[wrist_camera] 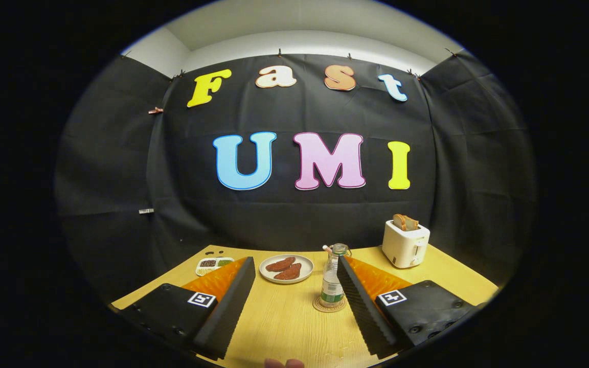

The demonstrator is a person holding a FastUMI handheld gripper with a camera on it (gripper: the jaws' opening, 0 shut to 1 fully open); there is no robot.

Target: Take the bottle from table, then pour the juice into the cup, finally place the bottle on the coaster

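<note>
A clear bottle with a green label stands upright on a round coaster on the wooden table. It sits between my fingers, close beside the right finger and far from the left finger. My gripper is open wide, and neither finger presses on the bottle. Just behind the bottle's top a clear cup with a straw peeks out, mostly hidden by the bottle.
Beyond the fingers lies a white plate holding two brown pieces. A small compartment tray lies at the back left. A white toaster with bread in it stands at the back right. A person's fingertips show at the near edge.
</note>
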